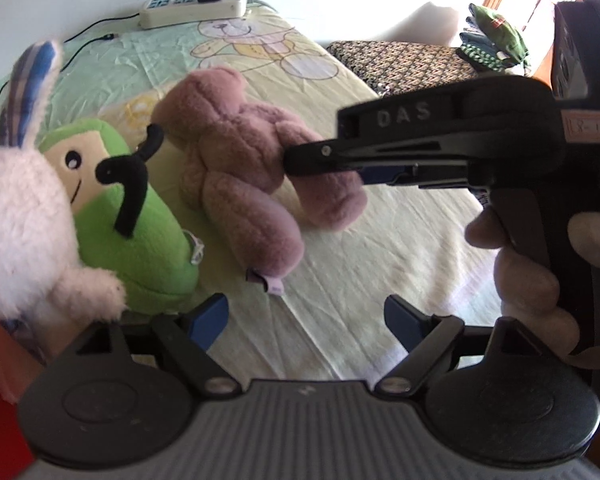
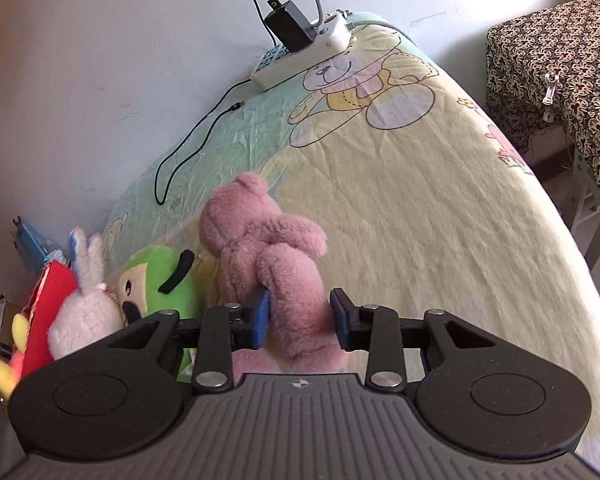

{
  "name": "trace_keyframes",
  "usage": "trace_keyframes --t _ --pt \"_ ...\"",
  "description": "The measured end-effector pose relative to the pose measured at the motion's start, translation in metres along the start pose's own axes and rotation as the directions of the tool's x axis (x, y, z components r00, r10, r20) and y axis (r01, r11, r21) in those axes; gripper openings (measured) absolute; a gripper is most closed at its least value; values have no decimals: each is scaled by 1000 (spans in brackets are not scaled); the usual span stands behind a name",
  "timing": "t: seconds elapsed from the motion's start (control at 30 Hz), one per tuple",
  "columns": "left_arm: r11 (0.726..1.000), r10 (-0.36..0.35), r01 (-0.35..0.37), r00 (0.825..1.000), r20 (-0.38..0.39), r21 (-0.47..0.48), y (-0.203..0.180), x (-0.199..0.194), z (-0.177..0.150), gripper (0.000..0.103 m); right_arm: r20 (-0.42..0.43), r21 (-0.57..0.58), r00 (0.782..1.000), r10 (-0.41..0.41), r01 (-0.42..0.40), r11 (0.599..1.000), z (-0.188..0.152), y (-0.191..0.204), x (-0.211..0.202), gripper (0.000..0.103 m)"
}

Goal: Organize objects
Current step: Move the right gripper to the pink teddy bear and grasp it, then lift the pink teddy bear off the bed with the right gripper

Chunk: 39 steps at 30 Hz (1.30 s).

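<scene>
A pink teddy bear (image 1: pixel 236 160) lies on the bed sheet (image 1: pixel 380 260); it also shows in the right wrist view (image 2: pixel 276 256). My right gripper (image 2: pixel 300 316) has its blue pads on either side of the bear's leg, jaws partly closed around it; it also shows in the left wrist view (image 1: pixel 324 160). A green plush (image 1: pixel 132 236) and a white bunny plush (image 1: pixel 16 216) sit to the bear's left; the green plush (image 2: pixel 156 280) and the bunny (image 2: pixel 84 316) also show in the right wrist view. My left gripper (image 1: pixel 306 320) is open and empty above the sheet.
A white power strip (image 1: pixel 192 6) with a black charger and a cable lies at the bed's far end by the wall. A patterned cloth-covered table (image 2: pixel 556 68) stands right of the bed. A red item (image 2: pixel 48 312) lies beside the bunny.
</scene>
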State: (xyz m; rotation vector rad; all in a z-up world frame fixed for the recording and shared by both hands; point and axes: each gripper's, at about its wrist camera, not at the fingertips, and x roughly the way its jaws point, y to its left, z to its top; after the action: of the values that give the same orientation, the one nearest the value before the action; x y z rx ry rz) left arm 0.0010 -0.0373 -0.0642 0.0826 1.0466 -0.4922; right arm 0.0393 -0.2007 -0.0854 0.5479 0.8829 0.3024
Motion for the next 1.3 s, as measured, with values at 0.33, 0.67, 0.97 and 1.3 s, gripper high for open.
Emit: trace_keyframes --t 0.33,0.67,0.97,1.3 --pt "997 -73 72 997 -11 -19 -10 -20 -23 87 -8 -74 999 -50 50 996 -27 -13 -50 32" --pt "989 -151 151 989 1 3 -23 -53 -51 88 36 -382 994 -105 111 918 -57 5 -95 29" --pt "981 -123 129 991 55 -143 14 -76 -60 88 54 -604 998 -18 47 795 -71 56 -93 28" --pt "964 -63 89 992 112 -250 46 -100 -75 88 -85 -531 990 113 -141 835 -73 89 -67 30"
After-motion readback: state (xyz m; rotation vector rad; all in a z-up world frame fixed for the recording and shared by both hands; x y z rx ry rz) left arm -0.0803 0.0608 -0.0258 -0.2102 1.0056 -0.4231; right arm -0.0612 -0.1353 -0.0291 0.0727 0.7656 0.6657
